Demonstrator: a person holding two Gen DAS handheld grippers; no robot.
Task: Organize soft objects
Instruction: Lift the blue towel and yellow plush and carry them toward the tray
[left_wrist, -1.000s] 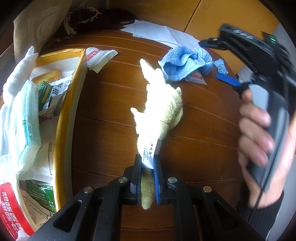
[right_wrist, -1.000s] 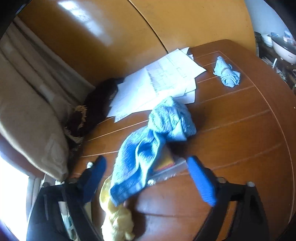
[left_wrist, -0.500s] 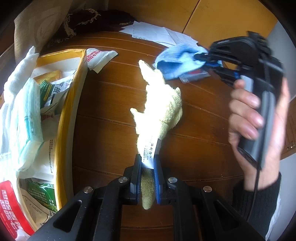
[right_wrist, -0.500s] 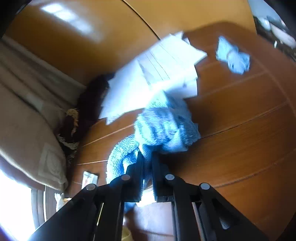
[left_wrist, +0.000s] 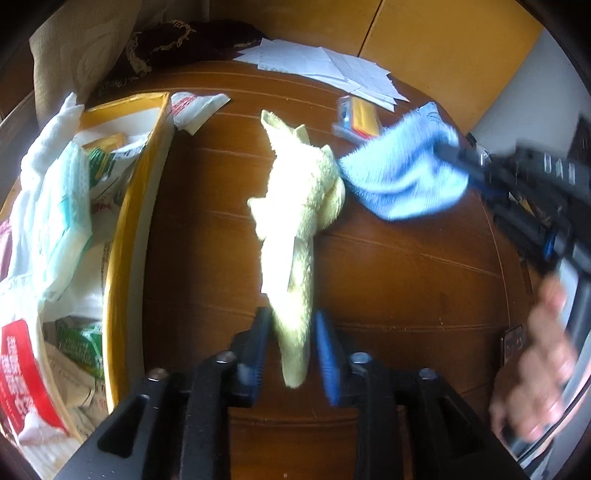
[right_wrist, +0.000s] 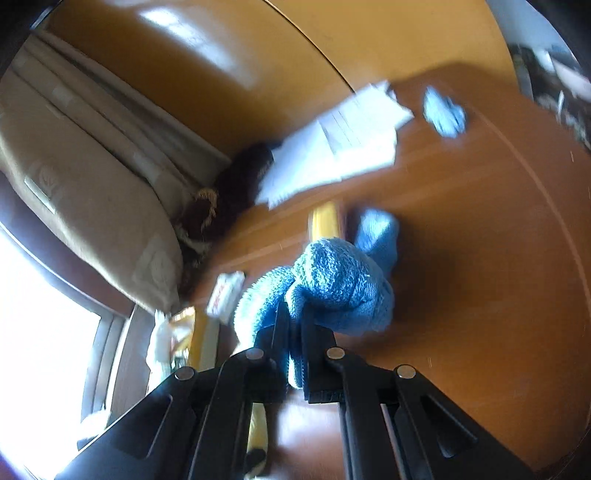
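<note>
Left gripper (left_wrist: 291, 350): jaws standing apart, the yellow towel (left_wrist: 295, 229) lying between them on the wooden table (left_wrist: 406, 288), touching the left pad only.

Right gripper (right_wrist: 293, 332): jaws pinching a fold of the blue towel (right_wrist: 332, 288), which is bunching just ahead of the pads.

Left wrist view alone is showing the yellow box (left_wrist: 122, 240) of packets at the left, the right hand (left_wrist: 535, 350), and the blue towel (left_wrist: 406, 177) hanging beside the yellow towel's far end. Right wrist view alone is showing a 2nd, small blue cloth (right_wrist: 443, 110) beyond the white papers (right_wrist: 340, 147).
</note>
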